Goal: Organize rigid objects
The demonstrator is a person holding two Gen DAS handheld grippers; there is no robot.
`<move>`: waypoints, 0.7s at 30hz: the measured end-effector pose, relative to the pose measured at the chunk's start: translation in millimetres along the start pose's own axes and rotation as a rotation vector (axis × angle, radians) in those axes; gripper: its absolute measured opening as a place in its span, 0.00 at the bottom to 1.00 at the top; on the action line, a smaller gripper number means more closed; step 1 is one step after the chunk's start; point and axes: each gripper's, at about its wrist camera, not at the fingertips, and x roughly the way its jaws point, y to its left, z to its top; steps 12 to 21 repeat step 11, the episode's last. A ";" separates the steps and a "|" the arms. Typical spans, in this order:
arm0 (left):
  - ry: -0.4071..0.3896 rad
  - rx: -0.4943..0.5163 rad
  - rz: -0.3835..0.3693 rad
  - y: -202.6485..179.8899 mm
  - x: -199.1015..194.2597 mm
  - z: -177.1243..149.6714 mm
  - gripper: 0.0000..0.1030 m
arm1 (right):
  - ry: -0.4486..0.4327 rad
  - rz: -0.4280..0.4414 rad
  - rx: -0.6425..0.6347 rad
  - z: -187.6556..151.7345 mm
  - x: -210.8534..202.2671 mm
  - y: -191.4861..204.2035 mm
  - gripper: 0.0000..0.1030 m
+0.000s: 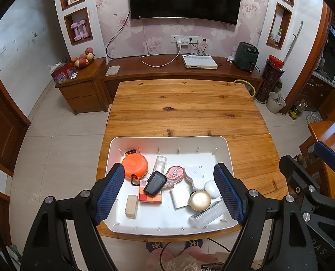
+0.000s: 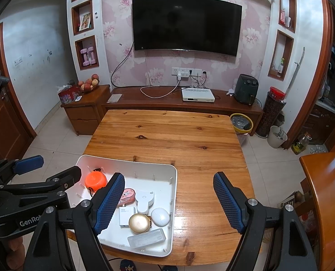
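Note:
A white tray (image 1: 226,151) sits at the near edge of the wooden table (image 1: 183,106) and holds several small objects: an orange round case (image 1: 135,165), a black key fob (image 1: 155,183), a red-pink cube puzzle (image 1: 149,194), a beige block (image 1: 131,206), a gold round compact (image 1: 200,200), a white charger (image 1: 179,196) and a clear case (image 1: 207,215). My left gripper (image 1: 170,194) is open and empty above the tray. My right gripper (image 2: 169,201) is open and empty above the tray's right edge (image 2: 173,201); the gold compact (image 2: 139,223) shows there too.
A TV cabinet (image 1: 183,67) with a white set-top box (image 1: 199,62) stands beyond the table. A yellow-rimmed bin (image 2: 241,122) sits at the table's far right corner. Another wooden table (image 2: 325,192) is at the right.

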 end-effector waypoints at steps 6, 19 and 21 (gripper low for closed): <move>0.002 0.000 0.002 1.9 -2.3 1.1 0.81 | 0.000 0.000 0.000 1.8 -0.4 -0.7 0.79; 0.002 0.000 0.003 3.0 -3.3 1.0 0.81 | 0.001 0.000 0.001 1.6 -0.1 -0.5 0.79; 0.002 0.000 0.003 3.0 -3.3 1.0 0.81 | 0.001 0.000 0.001 1.6 -0.1 -0.5 0.79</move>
